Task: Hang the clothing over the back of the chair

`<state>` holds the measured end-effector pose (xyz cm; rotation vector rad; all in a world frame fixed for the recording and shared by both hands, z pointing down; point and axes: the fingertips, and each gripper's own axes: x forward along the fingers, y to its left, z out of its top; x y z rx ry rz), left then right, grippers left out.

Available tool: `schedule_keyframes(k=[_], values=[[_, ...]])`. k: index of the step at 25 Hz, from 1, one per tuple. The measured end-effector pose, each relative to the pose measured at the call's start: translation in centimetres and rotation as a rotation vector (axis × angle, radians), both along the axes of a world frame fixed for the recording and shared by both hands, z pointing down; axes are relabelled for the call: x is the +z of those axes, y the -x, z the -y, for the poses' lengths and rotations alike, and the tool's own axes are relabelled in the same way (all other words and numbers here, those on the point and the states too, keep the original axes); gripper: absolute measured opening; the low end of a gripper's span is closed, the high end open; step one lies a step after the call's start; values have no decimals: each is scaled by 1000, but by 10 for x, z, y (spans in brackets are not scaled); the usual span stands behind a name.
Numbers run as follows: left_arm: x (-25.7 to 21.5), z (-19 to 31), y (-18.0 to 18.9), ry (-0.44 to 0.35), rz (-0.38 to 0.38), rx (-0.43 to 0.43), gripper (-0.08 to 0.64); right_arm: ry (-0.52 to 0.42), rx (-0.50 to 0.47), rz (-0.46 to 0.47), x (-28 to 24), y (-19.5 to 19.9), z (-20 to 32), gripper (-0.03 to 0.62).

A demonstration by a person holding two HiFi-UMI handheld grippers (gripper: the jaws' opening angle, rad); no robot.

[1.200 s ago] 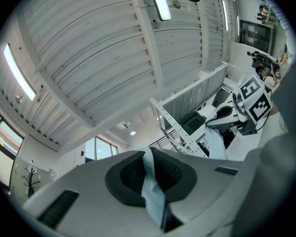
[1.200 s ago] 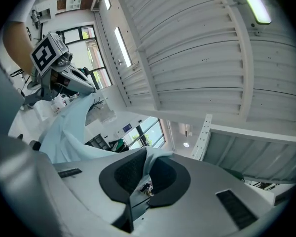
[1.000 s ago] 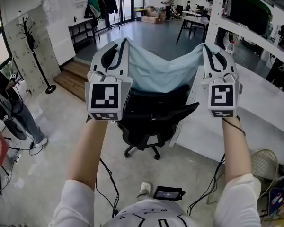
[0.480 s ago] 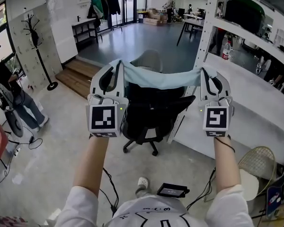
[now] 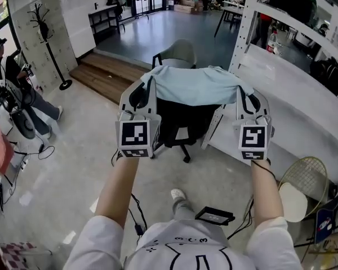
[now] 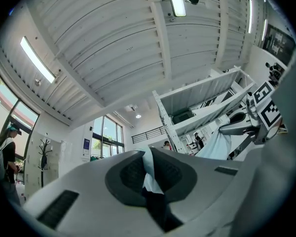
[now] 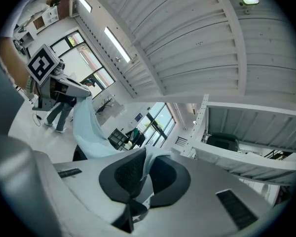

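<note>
A pale blue garment (image 5: 196,85) is stretched between my two grippers and drapes over the back of a black office chair (image 5: 183,121). My left gripper (image 5: 147,85) is shut on the garment's left edge (image 6: 149,172). My right gripper (image 5: 242,89) is shut on its right edge (image 7: 149,163). Both grippers point slightly upward, one on each side of the chair back. In each gripper view the cloth runs off toward the other gripper (image 6: 260,107) (image 7: 48,75).
A white shelving rack with a long white surface (image 5: 304,111) stands close on the right. A grey chair (image 5: 177,55) sits behind the black one. A coat stand (image 5: 48,44) and a person (image 5: 17,89) are at the left. Cables and a small device (image 5: 214,215) lie on the floor.
Both grippers have come down and forward with the garment. The cloth hung high in a sag between them before; now it lies spread over the chair back.
</note>
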<state>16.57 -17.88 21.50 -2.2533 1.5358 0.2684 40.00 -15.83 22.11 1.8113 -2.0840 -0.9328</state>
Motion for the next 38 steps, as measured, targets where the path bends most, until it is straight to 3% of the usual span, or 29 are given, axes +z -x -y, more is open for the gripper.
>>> schedule_keyframes(k=[15, 27, 38], values=[[83, -26, 22, 186, 18, -55, 32, 167, -5, 16, 74, 2, -28, 31], [147, -60, -3, 339, 56, -26, 32, 299, 13, 57, 145, -23, -66, 32], [197, -49, -8, 496, 61, -35, 32, 446, -6, 127, 197, -23, -47, 34]])
